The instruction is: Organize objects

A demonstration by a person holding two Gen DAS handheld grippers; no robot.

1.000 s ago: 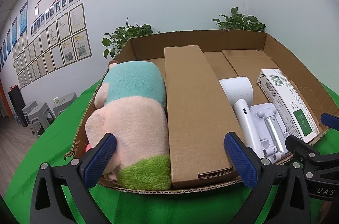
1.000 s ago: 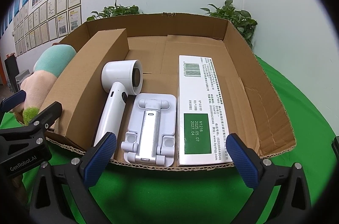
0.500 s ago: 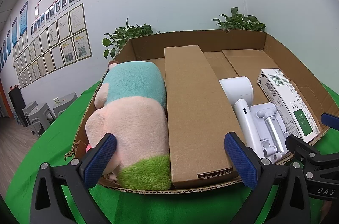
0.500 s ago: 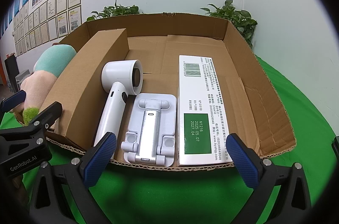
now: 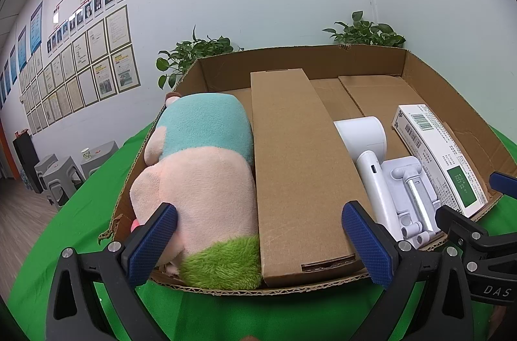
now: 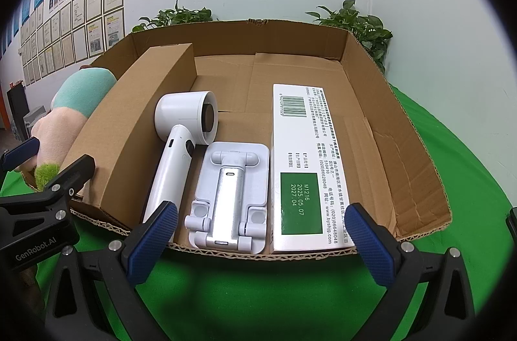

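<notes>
Nothing has shifted lately: both grippers, left and right, still hover wide apart and empty before the packed box, suggesting organizing is finished.

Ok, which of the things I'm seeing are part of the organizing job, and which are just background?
Part of the job:
cardboard tray
plush toy
long brown box
white handheld fan
white folding stand
white carton with green label

Just background:
potted plants
framed papers and photos on the wall
grey stools
green cloth
</notes>
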